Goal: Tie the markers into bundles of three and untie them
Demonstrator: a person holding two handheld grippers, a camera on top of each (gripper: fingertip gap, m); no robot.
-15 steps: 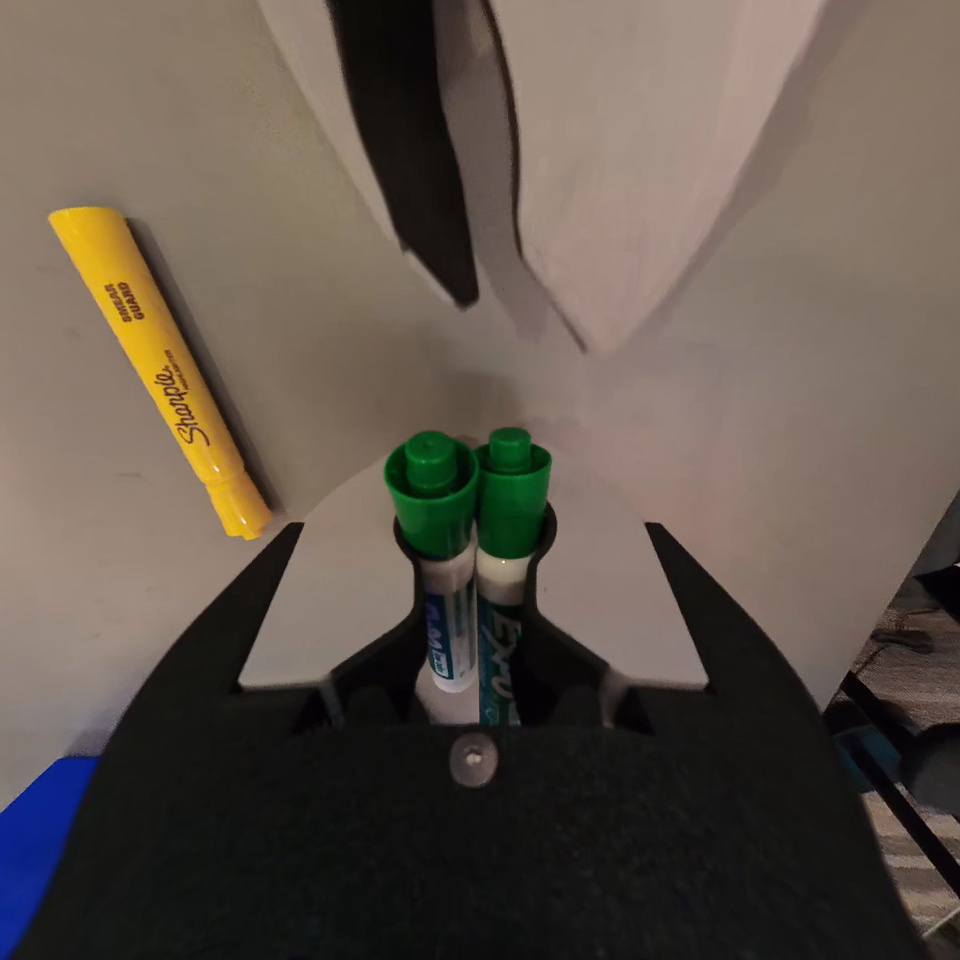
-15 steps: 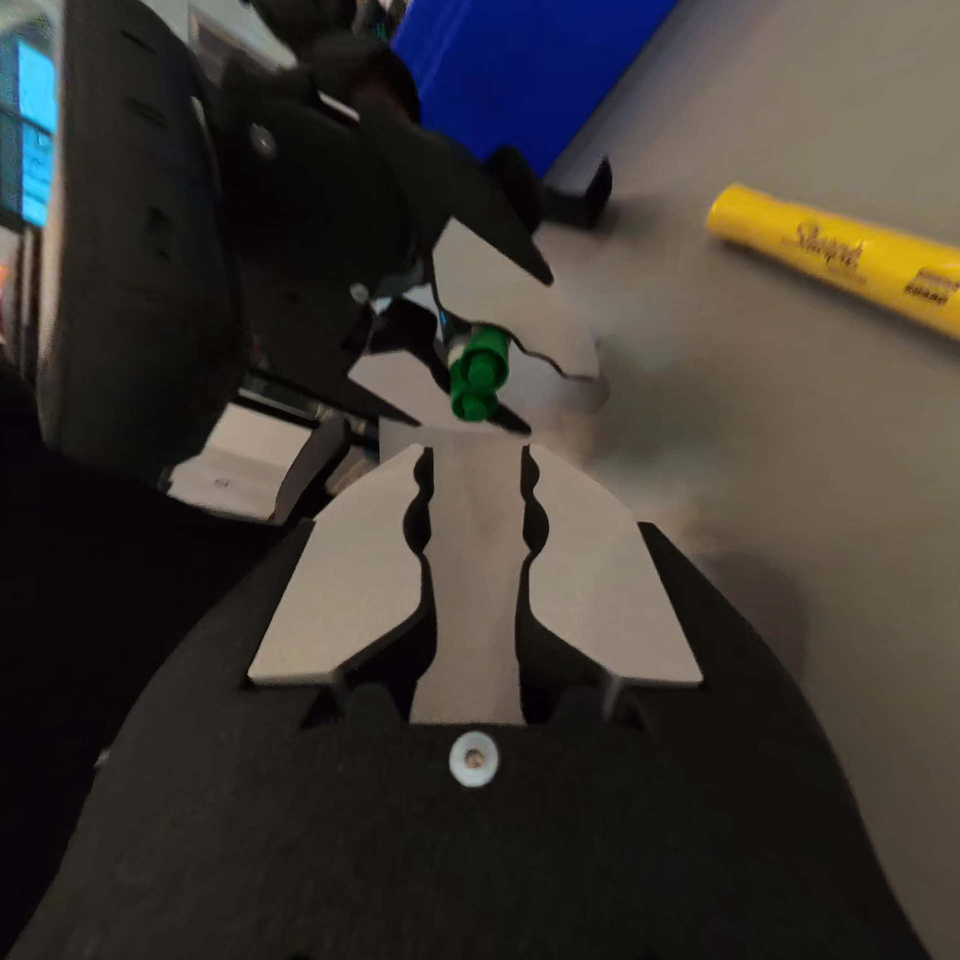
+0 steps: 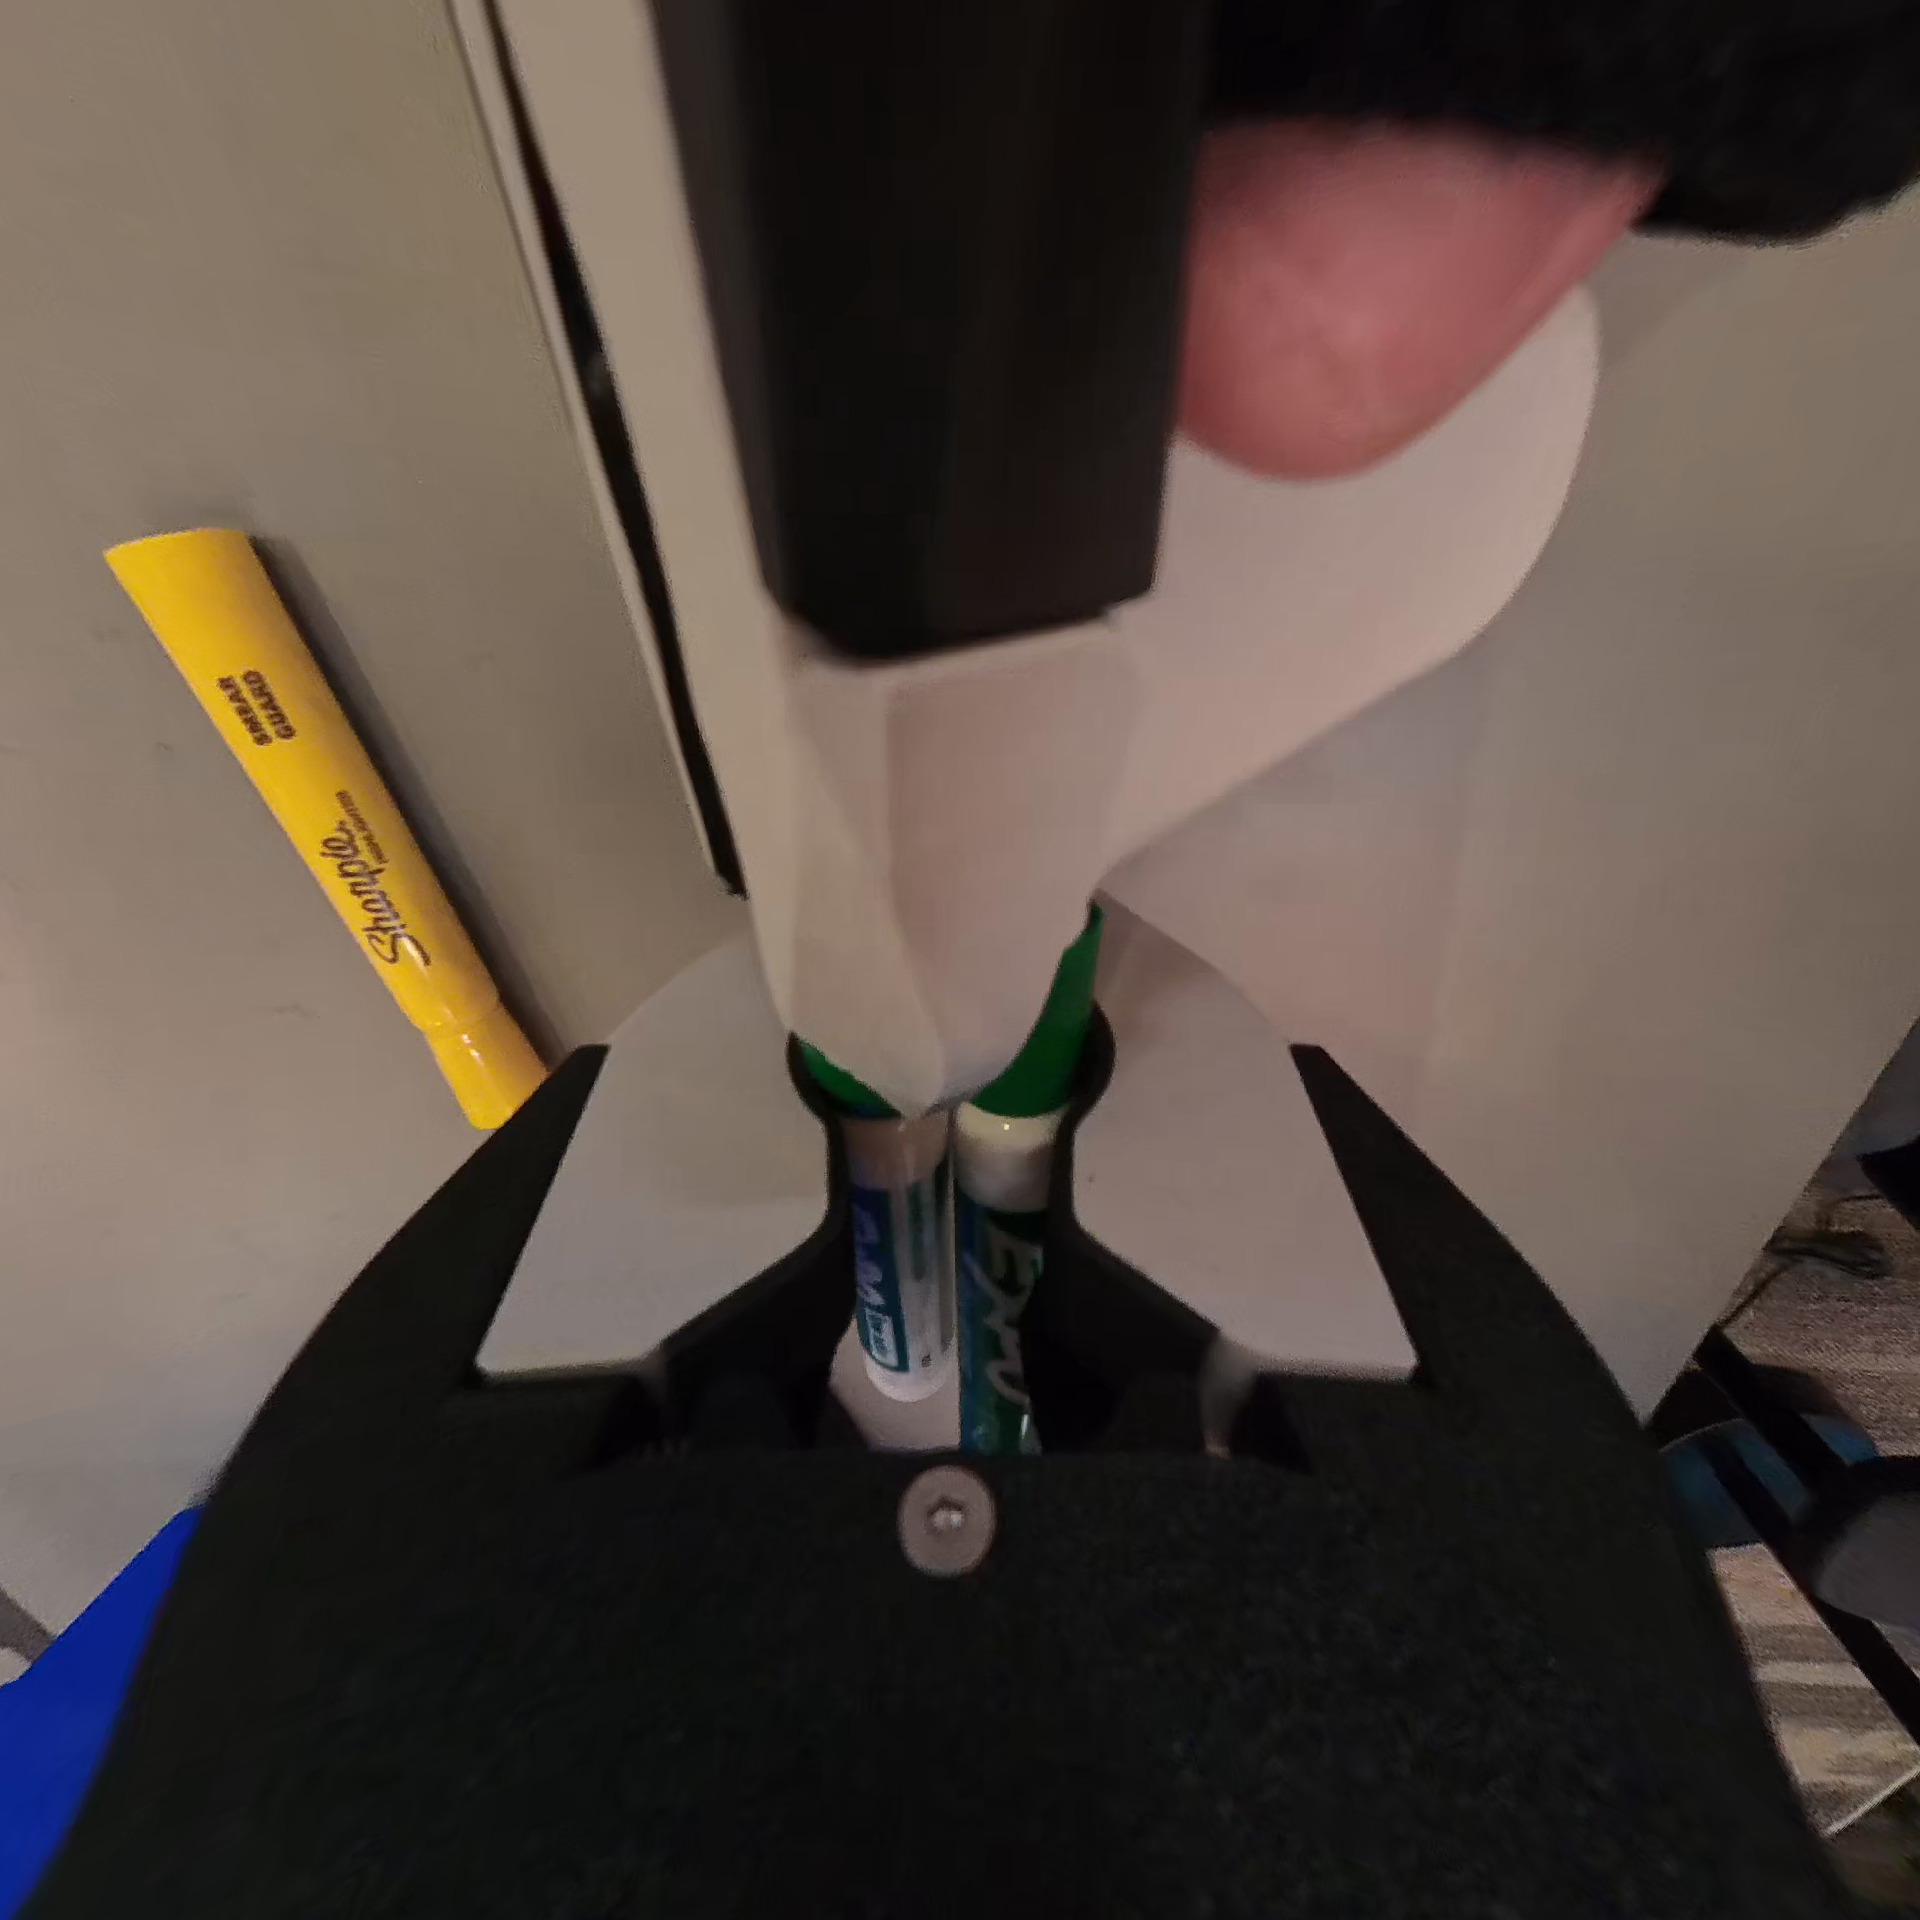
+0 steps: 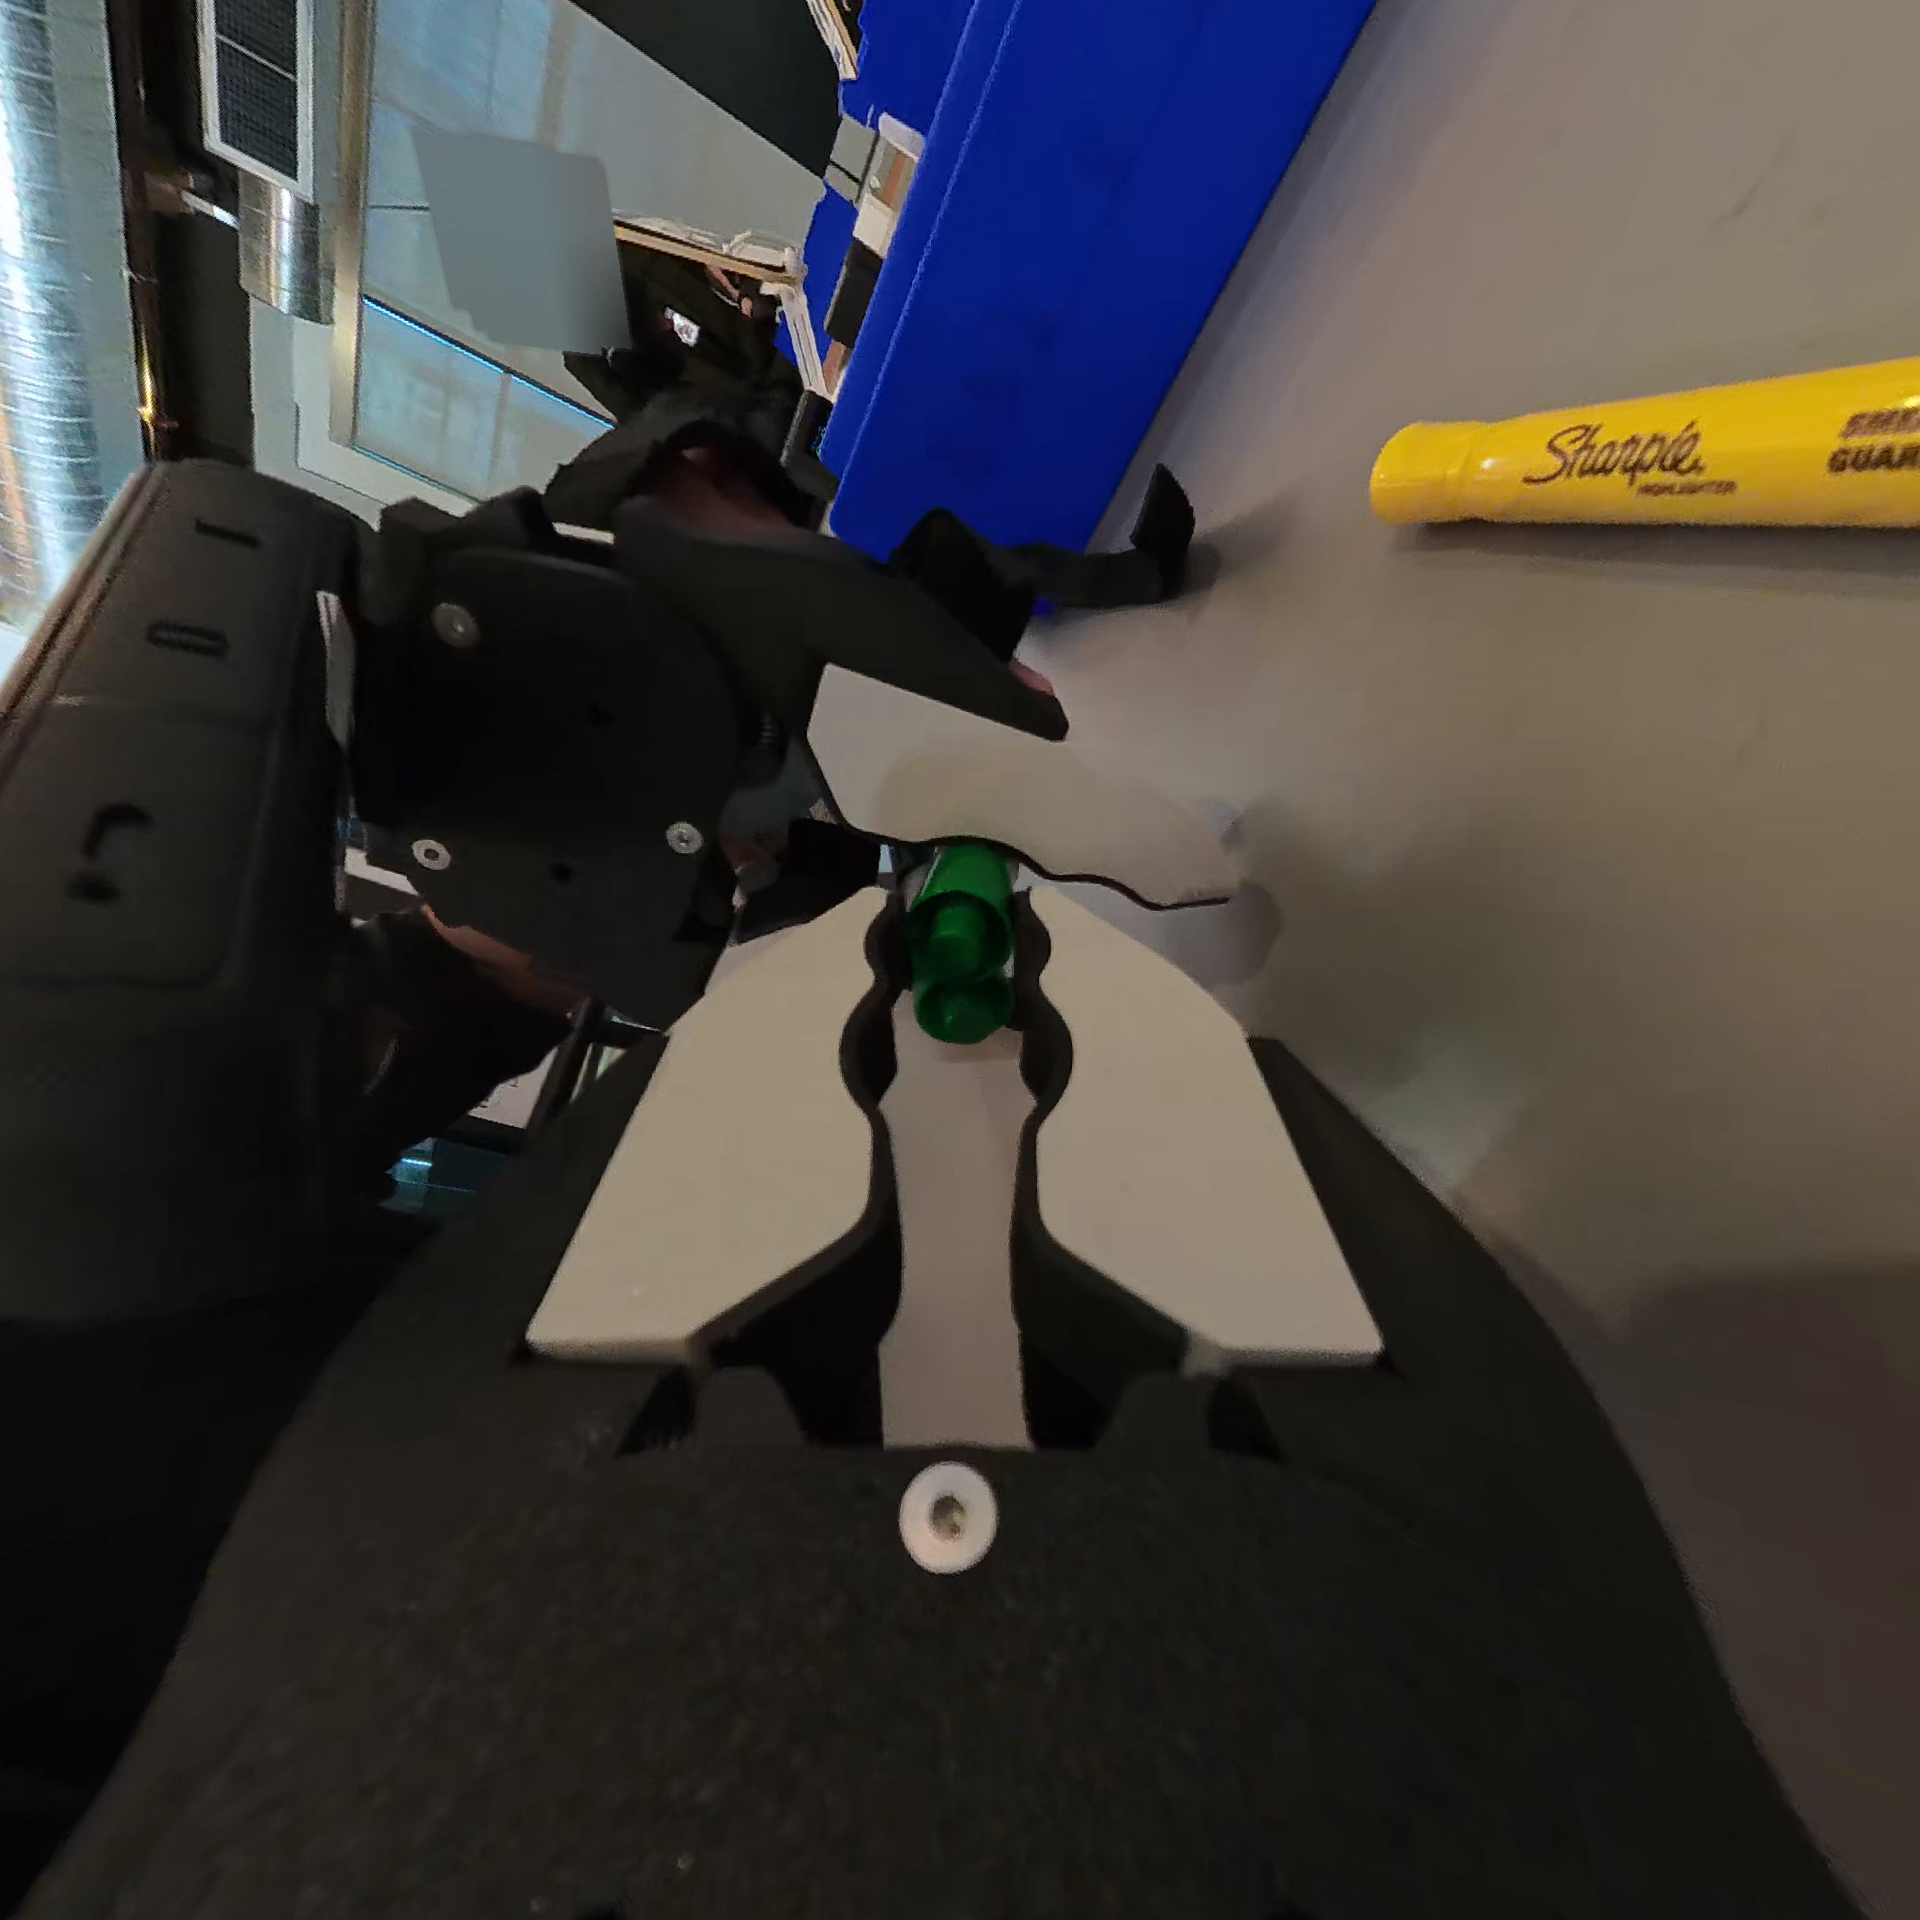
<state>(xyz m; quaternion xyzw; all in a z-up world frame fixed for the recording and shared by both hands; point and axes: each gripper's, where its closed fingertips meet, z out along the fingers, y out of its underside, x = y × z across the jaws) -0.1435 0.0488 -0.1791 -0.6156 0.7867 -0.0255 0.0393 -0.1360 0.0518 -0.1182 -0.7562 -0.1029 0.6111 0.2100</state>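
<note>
Left tool (image 3: 951,1132) grips green markers (image 3: 961,1247); right tool (image 4: 956,997) seemingly open.

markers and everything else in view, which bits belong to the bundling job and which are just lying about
Part of the job:
- two green-capped markers, clamped in the left gripper
- yellow highlighter, lying loose on the grey table
- right gripper, open, its fingertips either side of the green caps

Just lying about:
- blue bin at the table's edge
- black strap beside it

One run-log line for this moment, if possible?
left gripper: shut on green markers | right gripper: open around caps | yellow marker: on table
</note>
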